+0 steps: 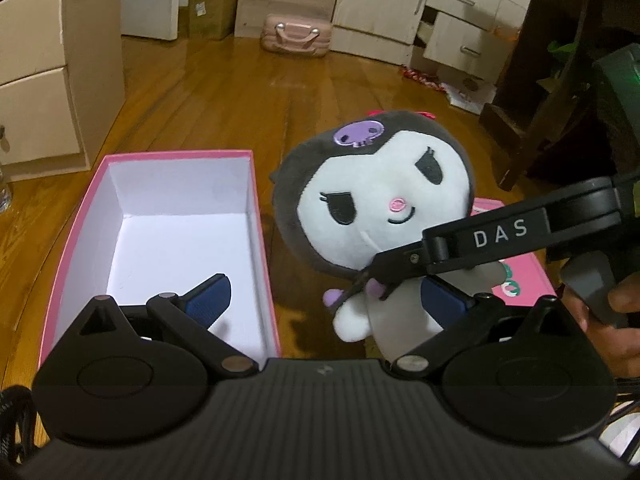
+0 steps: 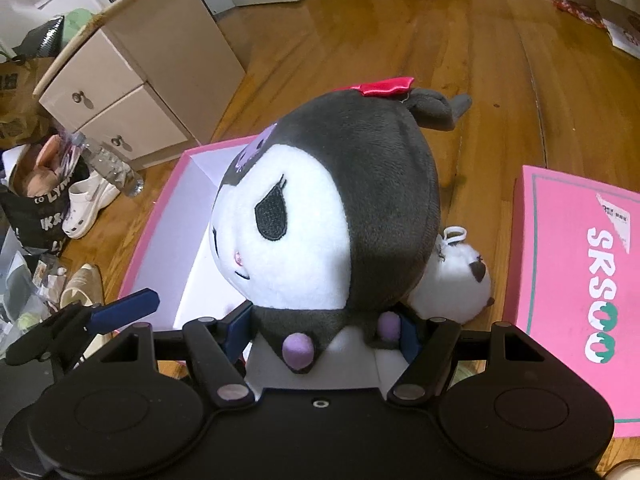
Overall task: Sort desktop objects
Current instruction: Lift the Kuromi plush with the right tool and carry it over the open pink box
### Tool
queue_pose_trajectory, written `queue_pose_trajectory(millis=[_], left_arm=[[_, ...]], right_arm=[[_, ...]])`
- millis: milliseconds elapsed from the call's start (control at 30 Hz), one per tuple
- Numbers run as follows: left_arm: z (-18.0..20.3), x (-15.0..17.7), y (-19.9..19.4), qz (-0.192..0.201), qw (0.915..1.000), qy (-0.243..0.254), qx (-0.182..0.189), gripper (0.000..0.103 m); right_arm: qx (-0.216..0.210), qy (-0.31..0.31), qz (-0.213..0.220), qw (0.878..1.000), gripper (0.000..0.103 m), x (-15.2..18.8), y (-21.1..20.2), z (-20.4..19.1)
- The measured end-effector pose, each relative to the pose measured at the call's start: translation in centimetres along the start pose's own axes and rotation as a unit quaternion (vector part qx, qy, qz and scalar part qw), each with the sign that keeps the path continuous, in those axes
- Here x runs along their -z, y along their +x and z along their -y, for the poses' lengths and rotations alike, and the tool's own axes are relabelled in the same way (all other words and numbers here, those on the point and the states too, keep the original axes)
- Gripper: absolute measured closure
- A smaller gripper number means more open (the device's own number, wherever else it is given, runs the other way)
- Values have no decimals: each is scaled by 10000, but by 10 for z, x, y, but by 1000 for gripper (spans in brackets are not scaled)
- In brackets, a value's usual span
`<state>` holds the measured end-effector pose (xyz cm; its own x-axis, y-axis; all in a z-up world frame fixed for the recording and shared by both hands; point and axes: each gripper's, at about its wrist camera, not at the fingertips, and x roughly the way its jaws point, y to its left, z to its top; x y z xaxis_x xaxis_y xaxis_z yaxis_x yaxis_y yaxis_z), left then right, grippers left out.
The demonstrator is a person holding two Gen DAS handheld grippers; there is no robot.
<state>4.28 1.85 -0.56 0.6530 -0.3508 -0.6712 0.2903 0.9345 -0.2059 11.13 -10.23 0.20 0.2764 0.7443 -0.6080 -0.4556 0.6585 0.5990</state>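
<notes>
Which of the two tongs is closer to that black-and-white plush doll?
Right. The right tongs clamp the plush doll at its body; the left tongs hang open beside it, above the pink box.

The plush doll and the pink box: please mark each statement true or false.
1. The right gripper holds the plush doll by its body. True.
2. The pink box already contains a toy. False: only its white interior shows.
3. The box lid covers the box. False: it lies apart, beside the doll.
4. The left gripper is open and holds nothing. True.
5. A small white plush lies behind the doll. True.
</notes>
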Motion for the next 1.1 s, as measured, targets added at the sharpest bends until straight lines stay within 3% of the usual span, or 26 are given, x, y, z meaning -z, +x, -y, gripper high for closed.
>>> queue_pose_trajectory(millis=[100, 267, 400, 1100], left_arm=[[1, -2, -5, 66, 10000, -7, 27, 0], [10, -9, -15, 123, 9986, 259, -450, 0], [12, -10, -20, 161, 9991, 267, -297, 0], [-13, -8, -27, 266, 9990, 50, -362, 0]], right_arm=[[-85, -20, 50, 9999, 28, -1, -7, -1], [-159, -145, 188, 9996, 28, -4, -12, -5], [-244, -156, 238, 9993, 28, -5, -13, -8], [-387, -314, 185, 9986, 28, -10, -2, -38]])
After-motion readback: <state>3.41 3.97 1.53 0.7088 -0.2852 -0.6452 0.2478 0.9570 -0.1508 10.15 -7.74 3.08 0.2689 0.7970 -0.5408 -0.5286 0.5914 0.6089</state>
